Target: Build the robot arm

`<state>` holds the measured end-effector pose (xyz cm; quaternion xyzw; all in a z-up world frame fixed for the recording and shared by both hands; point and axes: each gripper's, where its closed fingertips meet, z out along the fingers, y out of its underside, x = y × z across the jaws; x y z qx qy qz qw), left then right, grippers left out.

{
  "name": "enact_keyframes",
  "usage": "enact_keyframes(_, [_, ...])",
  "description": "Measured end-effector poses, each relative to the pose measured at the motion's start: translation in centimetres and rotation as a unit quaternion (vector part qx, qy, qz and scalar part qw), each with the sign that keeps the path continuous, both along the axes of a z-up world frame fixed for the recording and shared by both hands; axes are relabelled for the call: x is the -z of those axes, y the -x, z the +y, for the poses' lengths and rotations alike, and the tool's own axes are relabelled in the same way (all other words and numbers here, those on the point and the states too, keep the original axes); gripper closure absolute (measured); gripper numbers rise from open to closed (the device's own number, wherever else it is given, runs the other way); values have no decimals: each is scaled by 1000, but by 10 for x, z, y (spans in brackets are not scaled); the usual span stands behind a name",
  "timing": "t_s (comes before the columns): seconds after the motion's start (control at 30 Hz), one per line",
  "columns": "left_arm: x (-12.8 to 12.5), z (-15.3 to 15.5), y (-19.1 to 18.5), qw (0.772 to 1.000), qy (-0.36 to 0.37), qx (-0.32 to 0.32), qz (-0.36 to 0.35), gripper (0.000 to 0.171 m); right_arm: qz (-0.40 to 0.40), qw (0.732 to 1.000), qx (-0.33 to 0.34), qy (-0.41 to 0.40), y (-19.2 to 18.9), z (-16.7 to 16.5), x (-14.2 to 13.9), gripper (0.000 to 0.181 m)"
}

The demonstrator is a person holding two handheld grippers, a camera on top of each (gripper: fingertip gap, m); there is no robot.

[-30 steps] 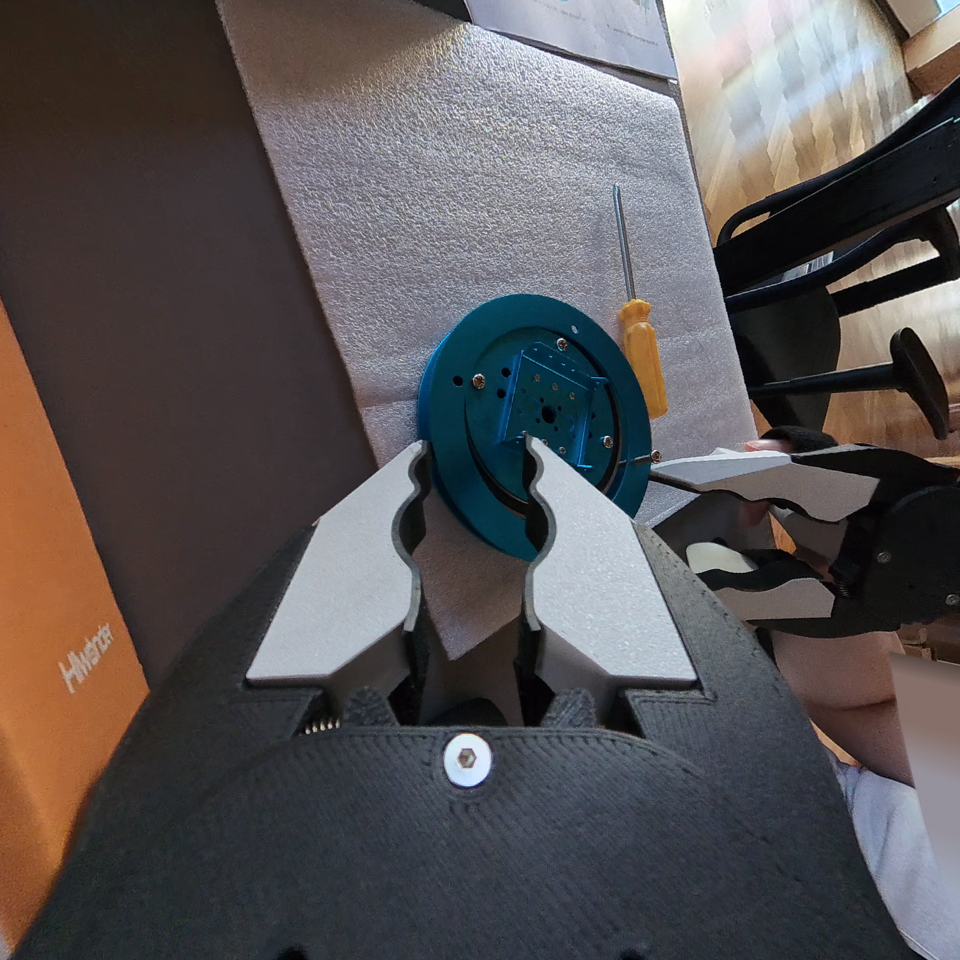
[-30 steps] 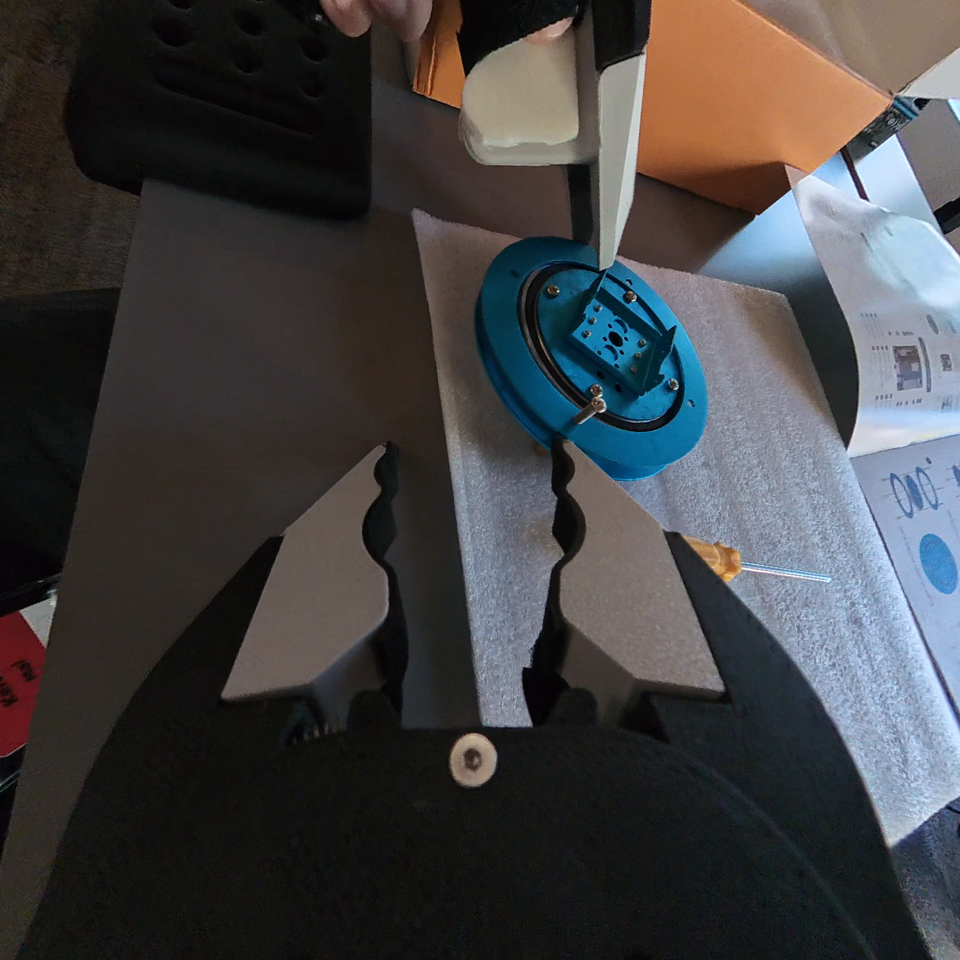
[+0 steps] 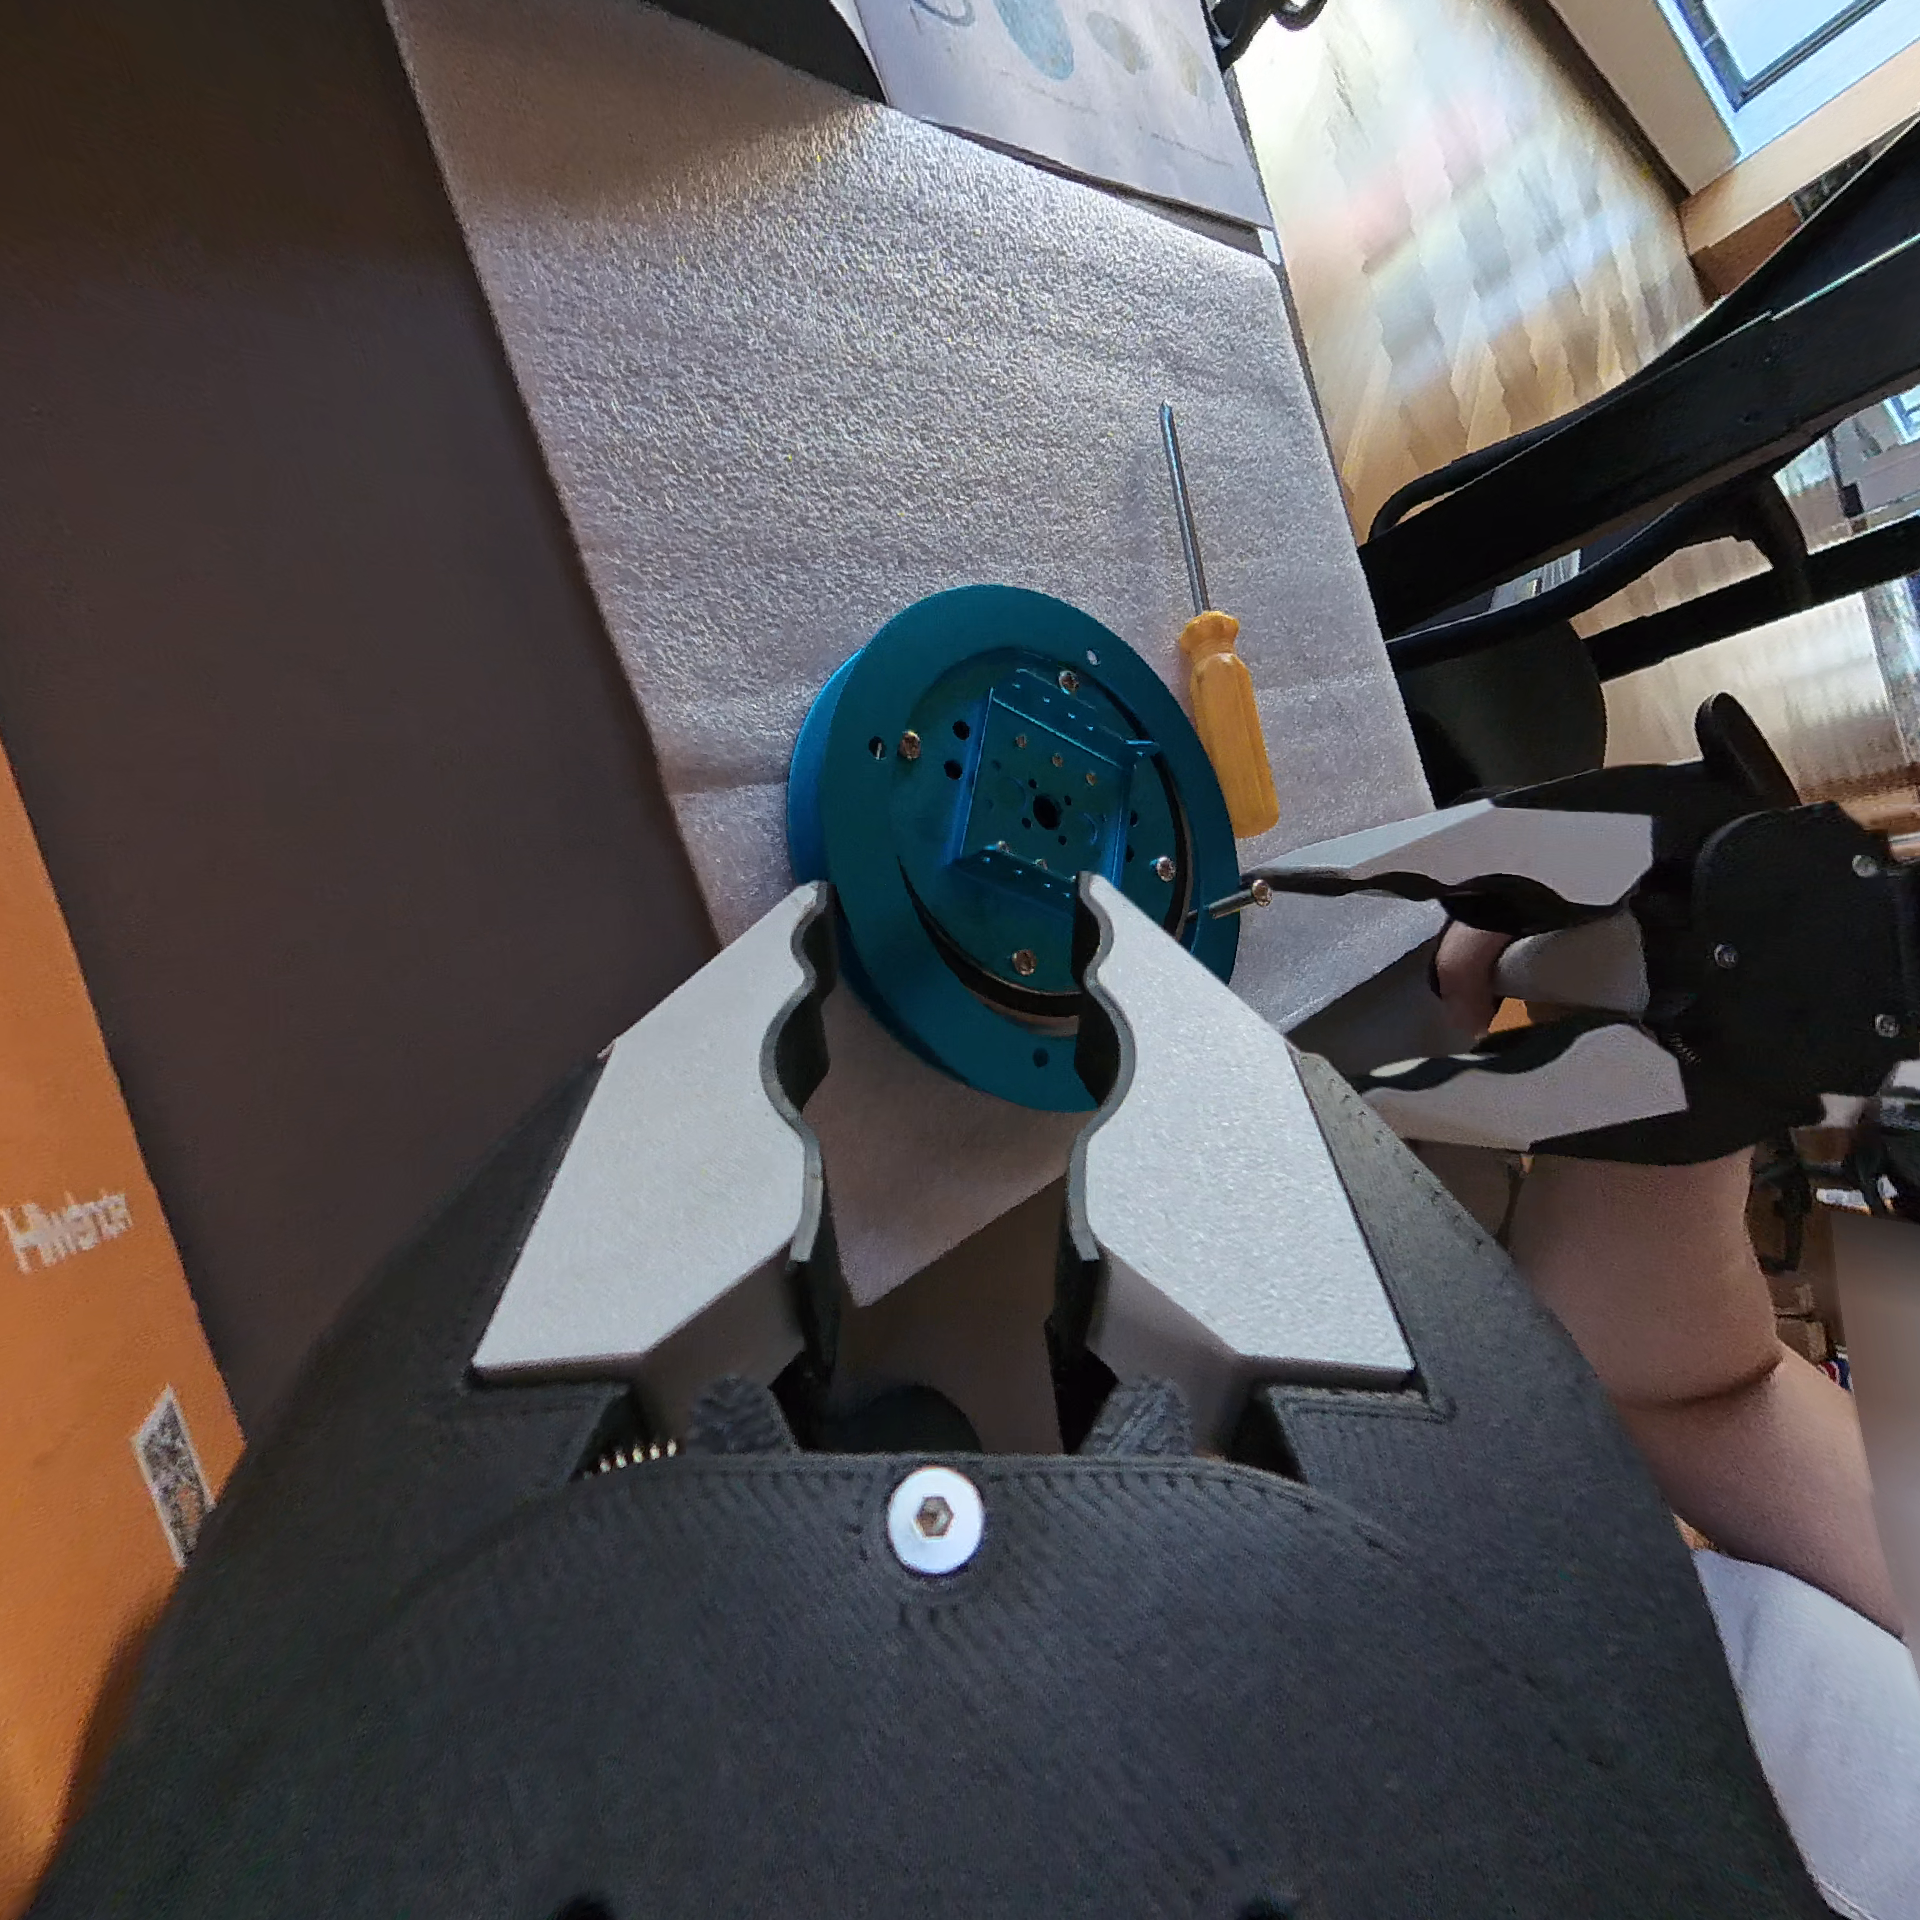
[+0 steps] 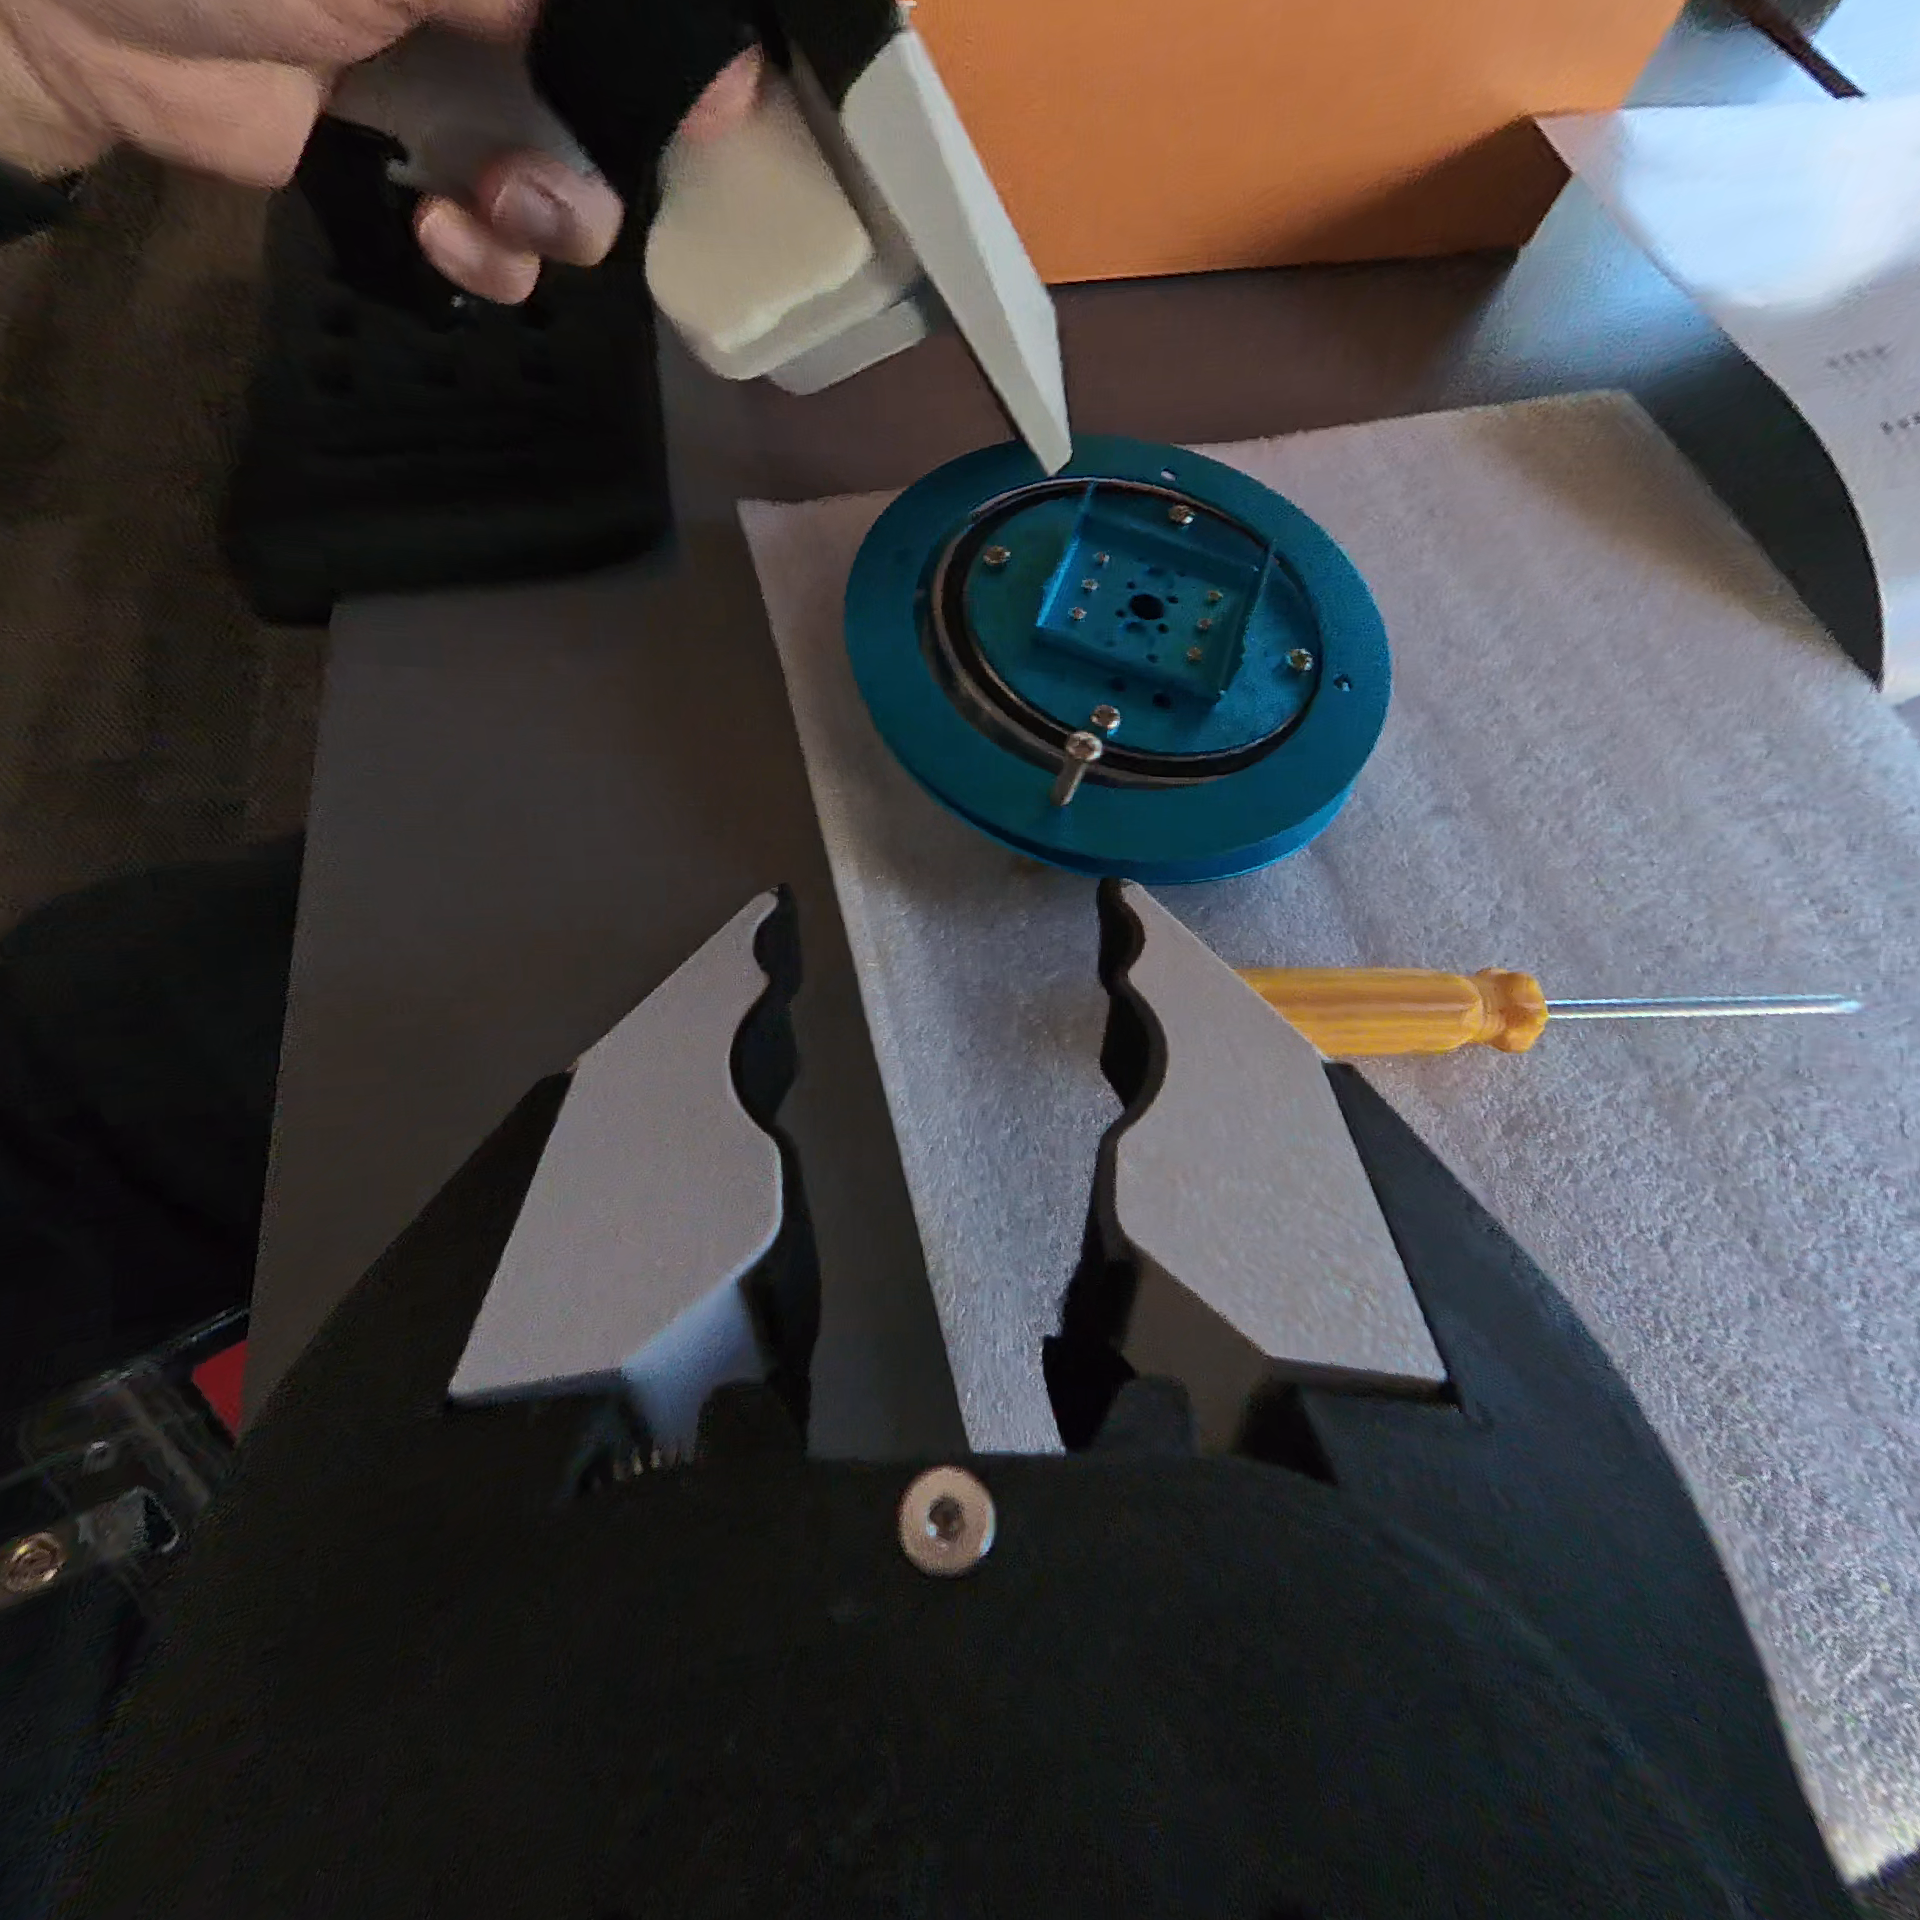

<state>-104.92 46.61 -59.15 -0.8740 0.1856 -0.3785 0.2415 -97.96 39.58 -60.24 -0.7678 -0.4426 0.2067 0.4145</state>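
Grey foam sheet (image 4: 1558, 1195) lies over a dark tabletop (image 4: 499, 831), with an orange box (image 4: 1195, 125) at the far edge and printed paper sheets (image 3: 1060, 73) beyond the foam. On that foam the left gripper (image 3: 951, 904) has its two grey fingers spread partway, straddling the near rim of a blue round flanged disc (image 3: 1013, 852); one finger sits at the disc's outer edge and the other reaches over its face toward the square blue bracket (image 3: 1049, 800) at the centre, though whether the pads actually press on the rim cannot be told. In the right wrist view a fingertip of this same gripper comes down onto the far rim of the disc (image 4: 1117, 665). The right gripper (image 4: 940, 904) is open wide with nothing between its fingers, hovering just short of the disc's near edge, one finger above the foam and the other above bare tabletop. A loose silver screw (image 4: 1075, 764) stands tilted on the disc's face near that edge, and from the left wrist view the right gripper's upper fingertip is close beside it. Just beside the disc lies a yellow-handled screwdriver (image 4: 1392, 1008), flat on the foam. A black perforated block (image 4: 447, 416) rests on the table farther off, and black chair legs (image 3: 1662, 499) stand on a wooden floor (image 3: 1455, 260).
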Motion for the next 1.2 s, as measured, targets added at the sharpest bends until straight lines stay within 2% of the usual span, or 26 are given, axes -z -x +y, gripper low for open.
enact_keyframes(0.3, [9,2,-2,1000,15,6,16,129,8,998,64,-18,-4,21,1,147])
enact_keyframes(0.57, [9,1,-4,1000,19,12,20,129,33,994,85,-59,-6,28,-13,153])
enact_keyframes(0.9, [8,1,-1,1000,18,7,22,131,33,995,86,-42,-8,30,-10,154])
enact_keyframes(1.07, [-12,18,-2,1000,-24,-20,-3,133,33,995,87,-44,-8,31,-10,153])
enact_keyframes(1.2, [-11,31,-7,1000,9,-14,-18,126,34,995,88,-43,-8,31,-10,153])
